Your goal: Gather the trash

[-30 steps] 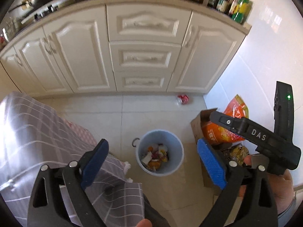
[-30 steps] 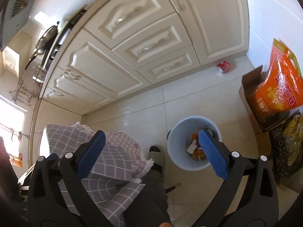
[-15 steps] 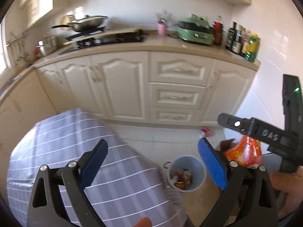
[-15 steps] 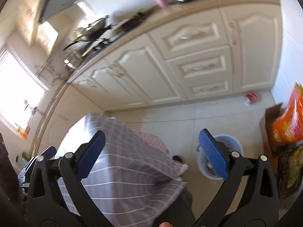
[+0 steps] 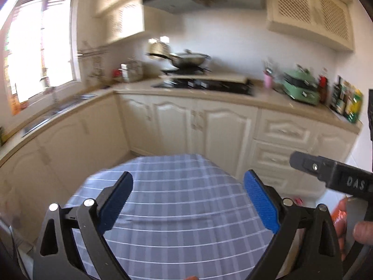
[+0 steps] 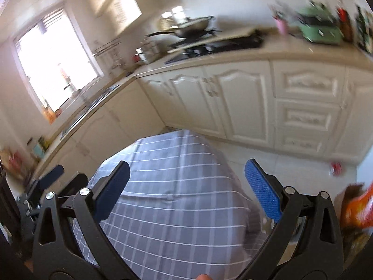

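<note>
Empty-handed, both grippers, left [image 5: 187,200] and right [image 6: 186,187], hold jaws spread above the checked cloth [image 5: 186,210]; seemingly between pickups, next reaching the red scrap [image 6: 335,168] on the floor.

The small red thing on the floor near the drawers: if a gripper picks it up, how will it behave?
The red piece of trash looks crumpled, so it probably weighs little and gives under the pads. Lying low on smooth tile, it may slide when nudged. It is too blurred to tell its material.

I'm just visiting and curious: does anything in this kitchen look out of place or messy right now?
Yes. A small red piece of litter lies on the floor tiles by the base cabinets. Both views are blurred; nothing else stands out.
</note>
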The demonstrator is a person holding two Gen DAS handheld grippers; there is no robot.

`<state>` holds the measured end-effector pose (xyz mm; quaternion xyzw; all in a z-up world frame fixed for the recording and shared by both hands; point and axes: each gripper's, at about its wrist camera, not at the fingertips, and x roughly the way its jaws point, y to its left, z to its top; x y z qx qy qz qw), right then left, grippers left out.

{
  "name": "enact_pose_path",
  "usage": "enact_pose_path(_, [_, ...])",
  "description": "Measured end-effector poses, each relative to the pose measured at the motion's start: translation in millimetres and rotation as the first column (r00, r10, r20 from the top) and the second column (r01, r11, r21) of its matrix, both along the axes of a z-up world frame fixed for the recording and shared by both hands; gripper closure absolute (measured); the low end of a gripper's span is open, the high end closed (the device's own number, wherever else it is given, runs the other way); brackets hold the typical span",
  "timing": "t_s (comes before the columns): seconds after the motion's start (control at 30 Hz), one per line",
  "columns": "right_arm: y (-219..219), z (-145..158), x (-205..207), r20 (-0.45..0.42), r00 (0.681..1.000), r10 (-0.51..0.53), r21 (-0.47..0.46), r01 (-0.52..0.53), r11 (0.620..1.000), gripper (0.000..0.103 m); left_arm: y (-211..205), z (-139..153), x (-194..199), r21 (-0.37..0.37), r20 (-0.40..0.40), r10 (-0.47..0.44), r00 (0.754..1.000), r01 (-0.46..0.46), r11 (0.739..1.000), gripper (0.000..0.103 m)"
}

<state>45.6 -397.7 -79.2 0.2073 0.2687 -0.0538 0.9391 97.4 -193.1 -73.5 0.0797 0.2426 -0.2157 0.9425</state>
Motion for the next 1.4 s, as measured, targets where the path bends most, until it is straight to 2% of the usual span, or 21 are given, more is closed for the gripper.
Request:
enact_pose_path(0.2, [56, 32, 14, 0.059, 0.995, 0.085, -0.078, -0.081, 0.994, 0.006, 68, 31, -2, -0.016, 0.089, 0.149, 0.985, -0.148, 0.989, 0.009])
enact_pose_path(0.3, [81, 45, 16, 0.086, 0.99, 0.112, -0.123, -0.101, 0.987, 0.006, 97, 44, -3, -0.036, 0.104, 0.209, 0.972, -0.206, 0.978, 0.009])
enact_pose_path(0.6, [131, 71, 15, 0.144, 0.976, 0.166, -0.241, -0.128, 0.962, 0.006, 150, 76, -22, -0.106, 0.164, 0.315, 0.935, -0.301, 0.948, 0.007])
enact_pose_path(0.8, [152, 80, 13, 0.164, 0.971, 0.173, -0.302, -0.117, 0.946, 0.006, 164, 86, -31, -0.126, 0.18, 0.339, 0.923, -0.32, 0.939, 0.006])
enact_pose_path(0.97, [159, 83, 12, 0.175, 0.97, 0.17, -0.32, -0.107, 0.941, 0.006, 171, 91, -37, -0.124, 0.189, 0.383, 0.904, -0.365, 0.923, 0.006])
enact_pose_path(1.13, [161, 86, 10, 0.187, 0.967, 0.172, -0.323, -0.105, 0.941, 0.006, 173, 92, -39, -0.138, 0.175, 0.371, 0.912, -0.35, 0.926, 0.005])
enact_pose_path(1.27, [161, 86, 10, 0.188, 0.967, 0.174, -0.324, -0.106, 0.94, 0.006, 171, 93, -44, -0.134, 0.189, 0.379, 0.906, -0.359, 0.924, 0.005])
enact_pose_path(1.33, [162, 86, 10, 0.19, 0.966, 0.176, -0.323, -0.108, 0.94, 0.006, 166, 93, -44, -0.123, 0.21, 0.393, 0.895, -0.375, 0.919, 0.005])
enact_pose_path(1.4, [162, 86, 10, 0.19, 0.966, 0.176, -0.323, -0.107, 0.94, 0.006, 163, 93, -44, -0.119, 0.216, 0.378, 0.9, -0.36, 0.925, 0.005])
